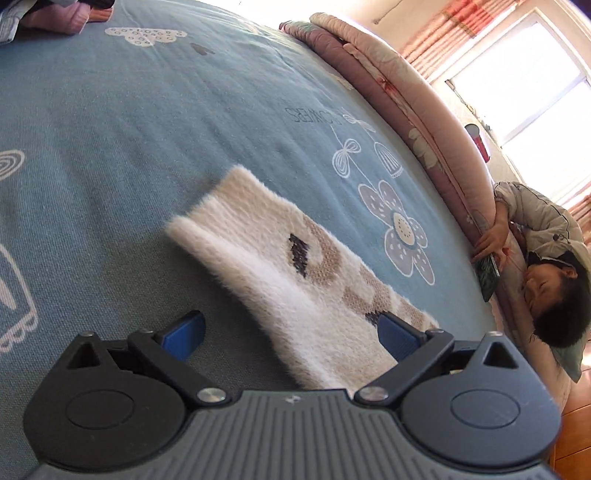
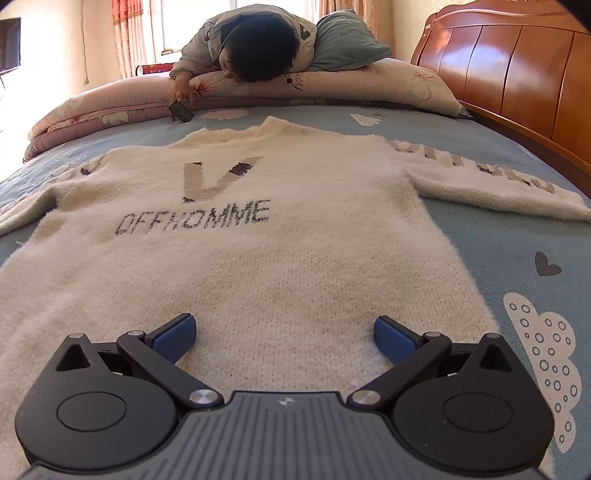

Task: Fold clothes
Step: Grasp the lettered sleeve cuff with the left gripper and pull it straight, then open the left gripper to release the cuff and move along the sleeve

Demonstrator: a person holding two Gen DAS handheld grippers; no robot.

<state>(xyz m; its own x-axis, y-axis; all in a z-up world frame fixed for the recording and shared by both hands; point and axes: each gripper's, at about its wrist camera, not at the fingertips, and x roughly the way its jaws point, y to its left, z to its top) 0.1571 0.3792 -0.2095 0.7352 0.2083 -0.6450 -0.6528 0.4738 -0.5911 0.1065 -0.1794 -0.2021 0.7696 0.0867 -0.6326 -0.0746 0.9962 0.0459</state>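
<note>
One bed (image 2: 498,229) fills both views, its blue sheet printed with flowers, clouds and hearts. Along its far side runs a folded pink floral quilt (image 2: 110,103), and a wooden headboard (image 2: 517,62) stands at the right in the right wrist view. A person (image 2: 255,48) in a pale jacket leans over the quilt, head down, with a hand on a dark phone (image 2: 181,110) at the quilt's edge.

Spread flat on the sheet is a fuzzy cream sweater (image 2: 258,266), front up, showing a large brown V above the word OFFHOMME, with both sleeves stretched out to the sides. The right gripper (image 2: 284,338) hangs low over the sweater's lower body, jaws wide apart and holding nothing. The left gripper (image 1: 291,334) sits over the sweater's sleeve (image 1: 277,266), whose cuff end points away across the sheet; its jaws are also spread wide, with the sleeve lying between them, ungrasped. A bundle of pink and grey clothes (image 1: 55,16) lies at the far corner in the left wrist view.
</note>
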